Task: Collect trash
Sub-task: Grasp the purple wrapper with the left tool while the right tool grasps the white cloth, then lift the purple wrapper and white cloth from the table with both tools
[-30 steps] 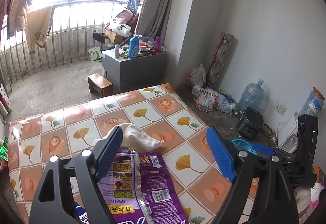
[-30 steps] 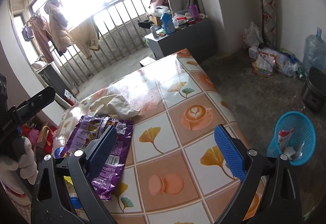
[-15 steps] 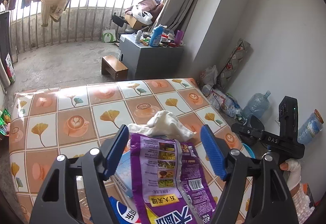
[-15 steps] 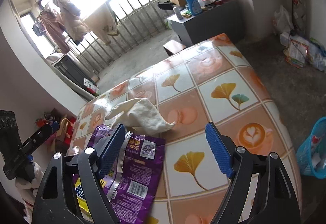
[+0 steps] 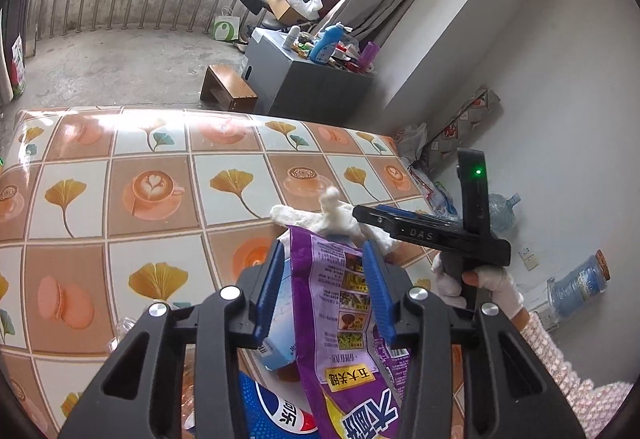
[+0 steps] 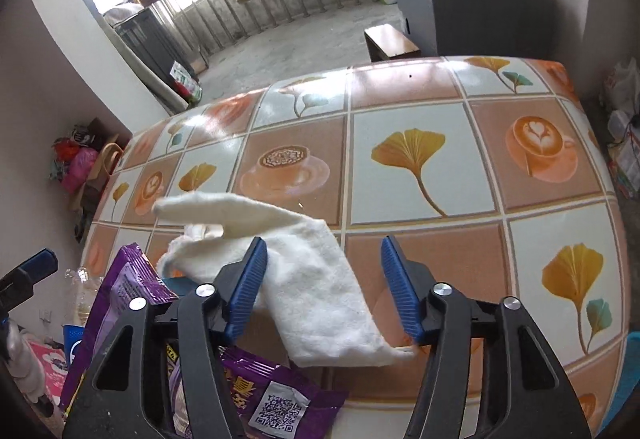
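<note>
Two pick-ups are in hand at once, both at the near edge of the worktop, which is covered in a glossy cloth printed with ginkgo leaves and coffee cups. The left gripper is closing around the purple snack wrapper; the upper end of the wrapper stands between the blue pads, the far pad looks to be touching its edge, and the near one is not yet on it. Under the wrapper lie a pale blue carton and a blue-labelled bottle. The right gripper is also closing, about half wide, over the crumpled white cloth, which lies just beyond the wrapper; one pad is at the cloth's edge, the other stands clear of it over bare worktop.

Neither piece looks gripped yet. My reading is that each pair of jaws must finish closing so the thin material is pinched, then lift. The wrapper is slick and the cloth limp, so either could slip from a shallow hold.

The room has a concrete floor, a barred balcony with laundry hanging, a grey cabinet cluttered with bottles, and a low wooden stool beside it. No trash bin can be made out from here.
</note>
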A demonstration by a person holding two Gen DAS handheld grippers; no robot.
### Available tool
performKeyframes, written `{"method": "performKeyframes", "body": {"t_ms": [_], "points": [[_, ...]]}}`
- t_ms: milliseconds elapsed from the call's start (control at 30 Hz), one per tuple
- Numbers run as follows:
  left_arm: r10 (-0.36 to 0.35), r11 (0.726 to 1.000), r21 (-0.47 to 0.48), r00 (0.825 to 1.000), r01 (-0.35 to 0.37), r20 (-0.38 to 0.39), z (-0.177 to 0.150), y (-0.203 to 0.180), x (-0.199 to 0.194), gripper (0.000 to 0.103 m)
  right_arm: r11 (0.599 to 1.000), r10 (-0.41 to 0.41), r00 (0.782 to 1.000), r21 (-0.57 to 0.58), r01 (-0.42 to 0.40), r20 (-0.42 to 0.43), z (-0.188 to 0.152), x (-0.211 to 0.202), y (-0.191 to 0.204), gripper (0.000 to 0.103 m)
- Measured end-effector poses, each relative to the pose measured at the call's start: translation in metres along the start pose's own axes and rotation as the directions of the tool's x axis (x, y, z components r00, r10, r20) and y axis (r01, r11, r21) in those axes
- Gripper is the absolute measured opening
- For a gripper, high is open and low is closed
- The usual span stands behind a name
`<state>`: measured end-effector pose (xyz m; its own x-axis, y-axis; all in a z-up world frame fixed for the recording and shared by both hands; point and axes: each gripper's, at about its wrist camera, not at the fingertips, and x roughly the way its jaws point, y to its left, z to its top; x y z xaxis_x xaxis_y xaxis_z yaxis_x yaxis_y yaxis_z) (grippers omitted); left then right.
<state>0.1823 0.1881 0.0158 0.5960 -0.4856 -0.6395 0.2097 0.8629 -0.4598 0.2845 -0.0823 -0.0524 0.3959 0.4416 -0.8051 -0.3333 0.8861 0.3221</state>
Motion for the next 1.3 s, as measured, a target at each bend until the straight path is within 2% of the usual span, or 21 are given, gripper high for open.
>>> {"method": "performKeyframes", "body": {"t_ms": [67,167,333,633,733,800,833,933,1033,1167,1300], "points": [[-0.003,1.0,0.001,1.0,0.003,-0.006,-0.002,0.002,0.0,0.039,1.0,-0.005,1.0,-0.019,0.005,0.0,-0.003,-0.001,0.003,0.027],[-0.003,1.0,0.007,1.0,0.003,-0.014,-0.004,0.003,0.0,0.039,1.0,-0.021,1.0,-0.018,0.021,0.008,-0.006,-0.006,0.003,0.014],[0.001,1.0,0.001,1.0,-0.001,-0.028,-0.007,0.005,0.0,0.039,0.996,-0.075,0.994,0.048,0.071,0.08,-0.009,-0.035,-0.017,0.012],[0.007,0.999,0.044,0.995,-0.003,-0.104,-0.019,-0.006,0.004,0.039,0.993,-0.095,0.958,0.098,0.071,0.272,-0.033,-0.139,-0.036,0.011],[0.019,0.999,0.048,0.992,-0.013,-0.129,-0.022,-0.009,0.007,0.039,0.996,-0.063,0.952,0.084,0.039,0.3,-0.054,-0.165,-0.031,0.012],[0.02,1.0,0.027,0.989,-0.016,-0.148,-0.023,-0.006,0.012,0.04,0.998,-0.058,0.953,0.051,0.045,0.296,-0.07,-0.172,-0.02,0.012],[0.015,1.0,0.009,0.987,-0.014,-0.162,-0.023,-0.004,0.015,0.044,0.999,-0.039,0.958,0.037,0.029,0.284,-0.077,-0.168,-0.012,0.012],[0.03,0.999,-0.017,0.978,-0.034,-0.207,-0.022,0.002,0.027,0.044,1.0,0.028,0.977,0.002,-0.029,0.211,-0.105,-0.149,0.006,0.012],[0.068,0.997,0.049,0.974,-0.058,-0.218,-0.018,-0.009,0.031,0.046,0.999,0.032,0.989,-0.029,-0.028,0.142,-0.128,-0.123,0.022,0.012],[0.116,0.99,0.114,0.961,-0.089,-0.253,-0.02,-0.019,0.042,0.046,0.998,0.052,0.997,0.016,-0.053,0.059,-0.144,-0.089,0.021,0.012],[0.169,0.974,0.191,0.947,-0.118,-0.275,-0.022,-0.028,0.053,0.048,0.997,0.068,0.997,0.045,-0.069,0.041,-0.149,-0.077,0.018,0.012]]}}
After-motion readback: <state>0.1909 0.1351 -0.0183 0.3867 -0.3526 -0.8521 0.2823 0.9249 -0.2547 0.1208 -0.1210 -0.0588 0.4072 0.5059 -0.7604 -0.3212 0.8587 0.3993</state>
